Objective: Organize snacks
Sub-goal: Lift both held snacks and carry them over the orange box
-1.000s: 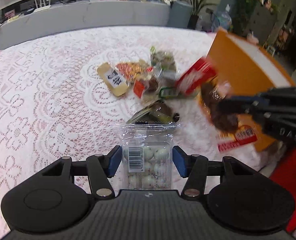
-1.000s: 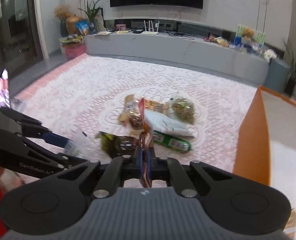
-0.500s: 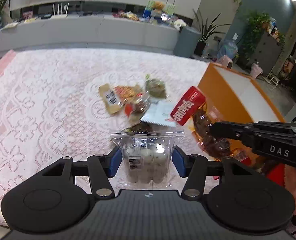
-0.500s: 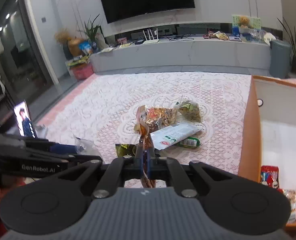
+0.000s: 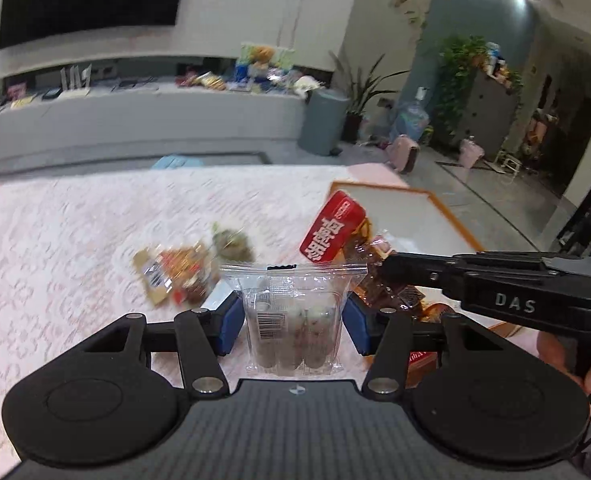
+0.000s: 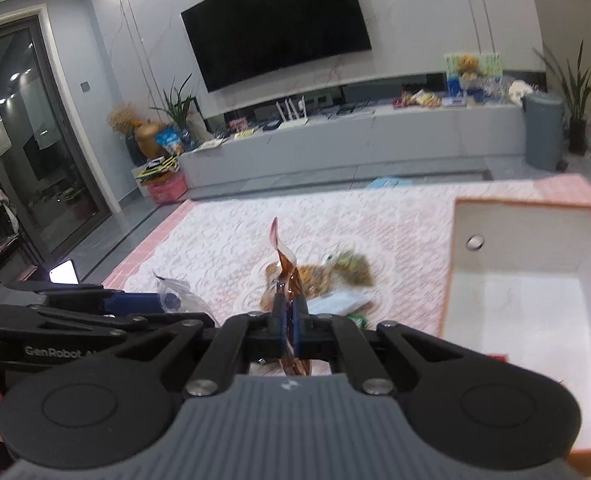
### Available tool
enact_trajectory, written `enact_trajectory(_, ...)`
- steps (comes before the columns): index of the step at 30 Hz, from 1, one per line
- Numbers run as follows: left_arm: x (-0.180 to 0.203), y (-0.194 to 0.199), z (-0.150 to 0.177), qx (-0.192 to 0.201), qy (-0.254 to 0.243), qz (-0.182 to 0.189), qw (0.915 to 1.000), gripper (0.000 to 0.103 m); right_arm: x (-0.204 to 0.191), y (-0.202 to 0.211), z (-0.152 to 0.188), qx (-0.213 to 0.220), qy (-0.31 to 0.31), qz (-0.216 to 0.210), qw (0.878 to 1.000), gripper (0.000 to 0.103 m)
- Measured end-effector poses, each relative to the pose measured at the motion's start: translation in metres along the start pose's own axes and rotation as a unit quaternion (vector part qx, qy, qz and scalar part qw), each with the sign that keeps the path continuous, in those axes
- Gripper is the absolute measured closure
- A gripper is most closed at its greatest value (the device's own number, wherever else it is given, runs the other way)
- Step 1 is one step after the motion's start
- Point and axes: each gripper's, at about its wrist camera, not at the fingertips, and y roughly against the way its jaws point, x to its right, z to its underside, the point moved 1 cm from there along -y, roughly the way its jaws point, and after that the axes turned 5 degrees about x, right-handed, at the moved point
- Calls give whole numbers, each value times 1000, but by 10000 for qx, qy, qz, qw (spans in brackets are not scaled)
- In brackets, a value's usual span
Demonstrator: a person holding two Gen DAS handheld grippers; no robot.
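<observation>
I see a dark television (image 6: 277,26) on the far white wall, a long grey console (image 6: 355,140) beneath, glass door (image 6: 35,140) left, potted plants (image 5: 469,80) right.

Television (image 6: 277,26): black, on the wall. Below it, long grey cabinet (image 6: 347,142); white router (image 6: 291,114) on top. Right of cabinet, grey bin (image 6: 543,136), then potted plant (image 6: 575,92). Left of cabinet, pink basket (image 6: 167,188). Lace tablecloth (image 6: 223,248) in front.
</observation>
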Motion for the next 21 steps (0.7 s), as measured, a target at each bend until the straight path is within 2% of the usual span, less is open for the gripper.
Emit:
enact_trajectory(10, 58, -40, -37, 69, -411, 778, 9961, 43, 45, 40, -31, 245, 285, 758, 9964, 103)
enact_trajectory(17, 103, -93, -44, -337, -906, 1168, 9884, 43, 93, 37, -34, -106, 252, 1343, 9906, 103)
enact_trajectory(21, 114, -123, -39, -603, -1132, 1147, 9851, 43, 121, 27, -29, -362, 119, 1533, 9874, 103)
